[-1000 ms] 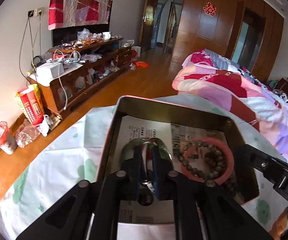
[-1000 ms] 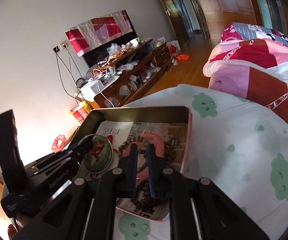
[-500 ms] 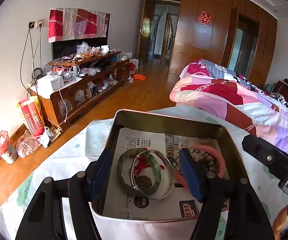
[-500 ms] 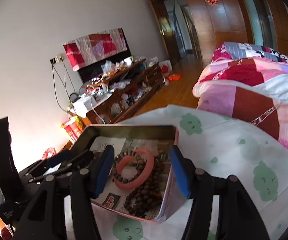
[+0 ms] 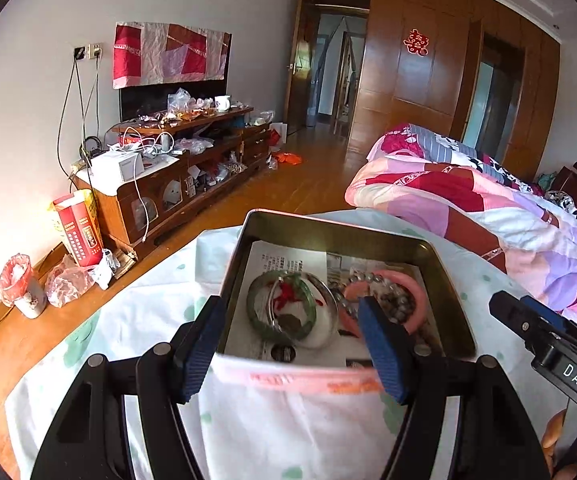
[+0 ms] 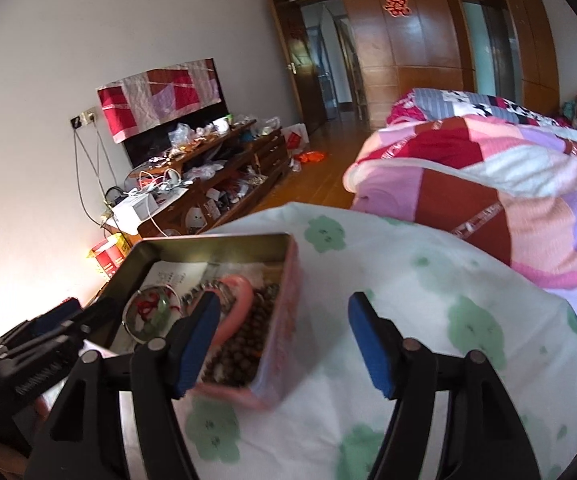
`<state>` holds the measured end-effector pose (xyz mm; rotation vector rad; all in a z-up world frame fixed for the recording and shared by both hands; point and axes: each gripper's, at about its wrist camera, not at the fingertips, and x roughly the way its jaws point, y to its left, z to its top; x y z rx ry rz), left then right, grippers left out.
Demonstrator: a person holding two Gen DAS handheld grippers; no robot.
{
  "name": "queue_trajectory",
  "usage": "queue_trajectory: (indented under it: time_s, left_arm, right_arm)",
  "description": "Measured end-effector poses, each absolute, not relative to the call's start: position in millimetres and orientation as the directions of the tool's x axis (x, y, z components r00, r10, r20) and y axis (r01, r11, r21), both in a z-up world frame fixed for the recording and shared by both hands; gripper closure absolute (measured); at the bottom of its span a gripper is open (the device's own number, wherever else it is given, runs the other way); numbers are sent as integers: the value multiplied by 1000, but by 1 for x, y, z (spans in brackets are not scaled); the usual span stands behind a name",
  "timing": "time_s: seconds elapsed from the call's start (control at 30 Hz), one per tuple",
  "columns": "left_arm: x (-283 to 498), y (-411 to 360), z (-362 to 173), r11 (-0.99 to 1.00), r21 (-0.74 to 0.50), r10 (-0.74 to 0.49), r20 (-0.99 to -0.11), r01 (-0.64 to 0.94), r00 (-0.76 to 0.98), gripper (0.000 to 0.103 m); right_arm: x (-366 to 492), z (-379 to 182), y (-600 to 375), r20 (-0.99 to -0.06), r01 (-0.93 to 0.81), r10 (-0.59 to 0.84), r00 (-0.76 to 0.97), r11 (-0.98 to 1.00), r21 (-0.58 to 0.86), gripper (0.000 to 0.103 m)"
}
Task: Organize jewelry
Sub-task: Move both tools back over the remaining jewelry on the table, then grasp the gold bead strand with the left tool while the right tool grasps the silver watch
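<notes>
Left hand-held gripper [image 5: 292,344]: spread wide, its blue-padded fingers [image 5: 384,354] holding nothing; it sits at the near edge of the tin, one finger outside the left wall and the other over the pink bangle.
Right hand-held gripper [image 6: 284,344]: also spread wide and holding nothing; its left finger lies over the tin's near right corner, its right finger over the cloth; in the left wrist view it shows as a black body at the right edge.
Tin: shallow rectangular metal tin with pink outer walls [image 5: 328,232] [image 6: 288,280], standing open on the surface, lined with printed paper.
Green bangle: translucent green jade-like bangle with red thread [image 5: 254,304] [image 6: 160,304], lying flat in the left half of the tin.
Silver bangle: thin silver ring [image 5: 330,304], overlapping the green one.
Pink bangle: smooth pink ring [image 5: 420,300] [image 6: 240,304], lying in the right half of the tin.
Beads: brown wooden bead strands [image 6: 248,340] [image 5: 400,300], piled under and through the pink bangle, against the right wall.
Surface: covered with a white cloth printed with green shapes [image 6: 428,280] [image 5: 148,312].
Bed: patchwork quilt in pink, red and purple [image 6: 508,184] [image 5: 488,208], beyond the surface.
TV cabinet: cluttered wooden unit [image 5: 176,176] along the far wall.
</notes>
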<state>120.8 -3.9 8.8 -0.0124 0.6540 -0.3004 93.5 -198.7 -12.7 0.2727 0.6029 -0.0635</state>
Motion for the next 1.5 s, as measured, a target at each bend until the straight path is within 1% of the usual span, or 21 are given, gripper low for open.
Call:
queue_trajectory:
  time_s: [0.17, 0.53, 0.8, 0.93, 1.1, 1.3, 1.43, 1.47, 1.5]
  left_arm:
    - [100, -6, 9, 960, -73, -257, -604, 269, 754, 34]
    - [48, -4, 17, 962, -6, -222, -594, 272, 773, 34]
    - [19, 18, 9, 945, -60, -291, -610, 323, 737, 34]
    - [8, 34, -4, 936, -95, -318, -641, 339, 698, 34]
    - [-3, 49, -15, 931, -136, -338, -669, 338, 662, 34]
    - [-26, 55, -20, 881, -188, -435, -682, 434, 587, 34]
    - [-36, 54, -27, 859, -209, -464, -703, 467, 539, 34]
    - [-37, 55, -28, 859, -213, -464, -707, 465, 534, 34]
    - [-37, 56, -30, 861, -218, -462, -713, 459, 528, 34]
  right_arm:
    - [69, -15, -204, -581, 156, 15, 813, 957, 243, 33]
    - [22, -13, -195, -576, 142, 11, 817, 965, 219, 33]
    - [-1, -14, -184, -592, 89, 33, 805, 981, 174, 33]
    - [-9, -19, -180, -605, 67, 41, 795, 986, 154, 33]
    - [-11, -31, -170, -649, 8, 85, 756, 990, 139, 33]
    - [-23, -35, -163, -687, -92, 183, 703, 981, 168, 34]
    - [-34, -42, -145, -723, -201, 253, 643, 967, 160, 37]
    - [-36, -45, -139, -732, -229, 268, 627, 961, 155, 39]
    - [-36, -46, -134, -740, -250, 272, 616, 958, 144, 45]
